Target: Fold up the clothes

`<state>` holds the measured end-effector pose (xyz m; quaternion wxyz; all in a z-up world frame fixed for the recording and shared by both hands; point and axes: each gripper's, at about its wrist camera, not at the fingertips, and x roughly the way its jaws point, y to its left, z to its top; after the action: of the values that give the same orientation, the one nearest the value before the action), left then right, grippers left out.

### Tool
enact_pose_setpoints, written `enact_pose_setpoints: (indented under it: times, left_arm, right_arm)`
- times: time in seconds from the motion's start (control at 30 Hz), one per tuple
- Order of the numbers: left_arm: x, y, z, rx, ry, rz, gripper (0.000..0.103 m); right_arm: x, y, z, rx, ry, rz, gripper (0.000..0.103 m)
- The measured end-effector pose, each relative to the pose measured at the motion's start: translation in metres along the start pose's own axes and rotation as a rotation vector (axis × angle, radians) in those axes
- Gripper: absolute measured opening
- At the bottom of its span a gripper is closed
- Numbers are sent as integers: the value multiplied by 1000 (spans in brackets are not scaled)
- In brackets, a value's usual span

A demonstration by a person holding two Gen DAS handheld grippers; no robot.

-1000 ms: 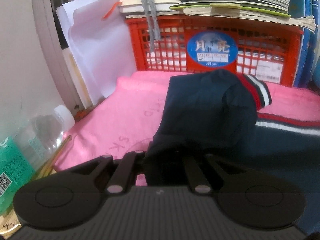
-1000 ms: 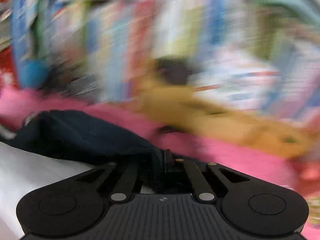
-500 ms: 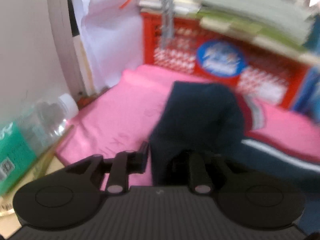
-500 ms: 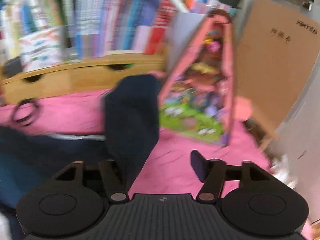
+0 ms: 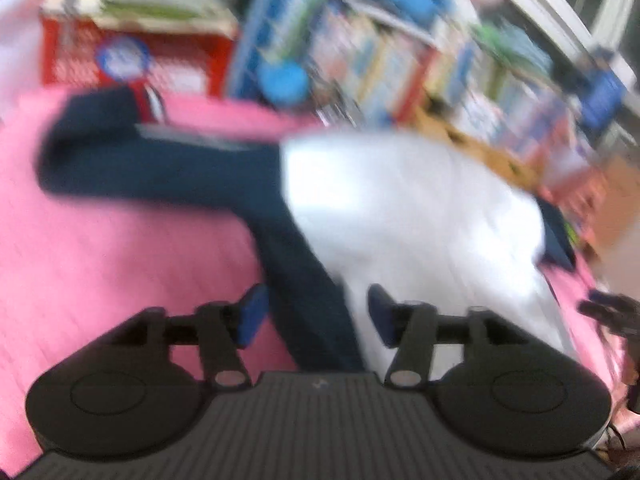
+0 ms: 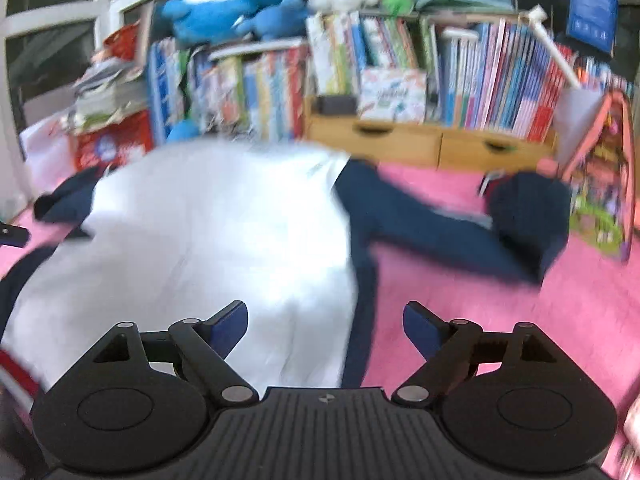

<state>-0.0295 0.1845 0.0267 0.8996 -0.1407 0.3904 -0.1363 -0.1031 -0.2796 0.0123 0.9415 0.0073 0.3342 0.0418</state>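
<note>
Right wrist view: the right gripper (image 6: 324, 320) was held with fingers spread apart and empty above the garment (image 6: 208, 240), a white body with navy sleeves, which was laid flat on the pink cover (image 6: 500, 312). One navy sleeve (image 6: 460, 224) was stretched toward the pink bag (image 6: 600, 172). Wooden drawers (image 6: 432, 144), a row of books (image 6: 500, 76) and blue plush toys (image 6: 240, 4) were ranged behind. In the blurred left wrist view, the left gripper (image 5: 314, 312) was likewise parted, nothing gripped, with the red crate (image 5: 132, 56) beyond.
</note>
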Motion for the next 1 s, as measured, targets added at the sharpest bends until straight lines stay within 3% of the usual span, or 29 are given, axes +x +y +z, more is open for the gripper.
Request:
enact_pose_setpoints:
  times: [0.07, 0.13, 0.17, 0.2, 0.23, 0.27, 0.3, 0.37, 0.47, 0.5, 0.57, 0.63, 0.67, 0.7, 0.77, 0.87, 1.0]
  left_arm:
    - [6, -8, -17, -22, 35, -35, 77]
    - [12, -12, -27, -46, 58, -39, 79]
    - [18, -14, -32, -57, 81, -46, 74]
    - [24, -16, -37, -68, 107, -56, 66]
    - [24, -19, -39, -51, 102, -33, 42]
    - [22, -24, -39, -19, 84, 7, 11]
    - [19, -28, -40, 12, 65, 46, 8]
    - [3, -21, -36, -3, 8, 81, 8]
    - [-17, -6, -34, 19, -26, 159, 12]
    - [-18, -2, -39, 55, 0, 194, 14]
    - [-16, -4, -53, 137, 73, 213, 20]
    - [-29, -7, -56, 195, 54, 183, 20]
    - [-36, -9, -56, 222, 35, 164, 25]
    - [-46, -8, -53, 227, -1, 138, 29]
    - [-63, -6, -39, 216, -81, 104, 49]
    - [-67, -19, -23, 234, -175, 84, 51]
    - [-21, -60, -19, 282, -207, 38, 52]
  right_arm:
    - [-7, 9, -21, 28, 27, 30, 86]
    - [-9, 7, -38, 114, 67, 43, 86]
    - [-7, 8, -40, 148, 86, 58, 82]
    - [-4, 10, -42, 182, 104, 73, 76]
    - [-2, 11, -43, 215, 123, 89, 67]
    - [0, 13, -45, 248, 142, 105, 35]
    - [2, 14, -47, 282, 161, 121, 23]
    - [-9, 21, -45, 289, 154, 192, 17]
    - [-35, 28, -45, 216, 117, 270, 18]
    - [-39, 33, -47, 165, 125, 251, 19]
    - [-38, 51, -57, -16, 183, 124, 27]
    - [-38, 58, -57, -97, 196, 59, 33]
    - [-38, 62, -56, -135, 202, 28, 41]
    - [-40, 62, -48, -138, 166, 21, 45]
    - [-46, 60, -28, -139, 85, 11, 59]
    - [-34, 66, 0, -157, -15, 9, 62]
    - [-4, 81, 39, -196, -132, 17, 62]
